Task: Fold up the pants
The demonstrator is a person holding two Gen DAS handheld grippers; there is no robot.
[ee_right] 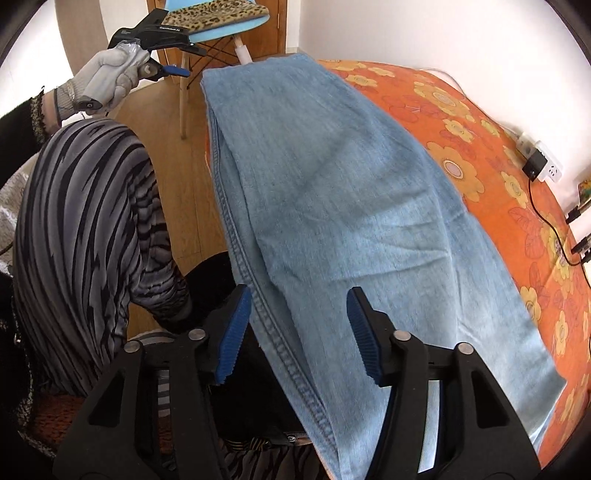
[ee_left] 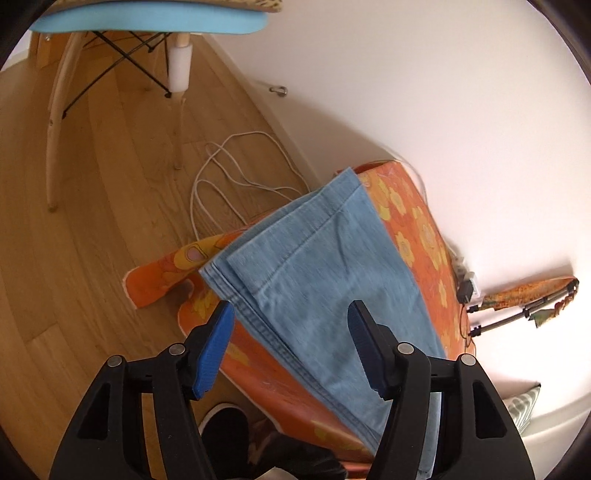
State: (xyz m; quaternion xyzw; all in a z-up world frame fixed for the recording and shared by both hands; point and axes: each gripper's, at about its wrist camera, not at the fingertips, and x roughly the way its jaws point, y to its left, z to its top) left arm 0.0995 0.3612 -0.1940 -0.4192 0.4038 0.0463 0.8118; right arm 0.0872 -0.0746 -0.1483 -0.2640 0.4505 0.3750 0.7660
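The orange flowered tablecloth (ee_right: 461, 122) covers the whole table, one corner drooping toward the wooden floor (ee_left: 92, 221) in the left wrist view. Stretched along it lie the light blue pants (ee_right: 332, 206), folded lengthwise, leg on leg, stitched seam running along the near table edge, hems at the far end by the blue chair (ee_left: 147, 22). A person in a striped grey garment (ee_right: 85, 229) stands alongside. The right gripper (ee_right: 295, 332) hovers over the seam, tongs spread, pinching nothing. The left gripper (ee_left: 290, 347), in a white-gloved hand (ee_right: 110, 79), also spread, empty above the denim. White cable (ee_left: 236, 173) coils on the floor.
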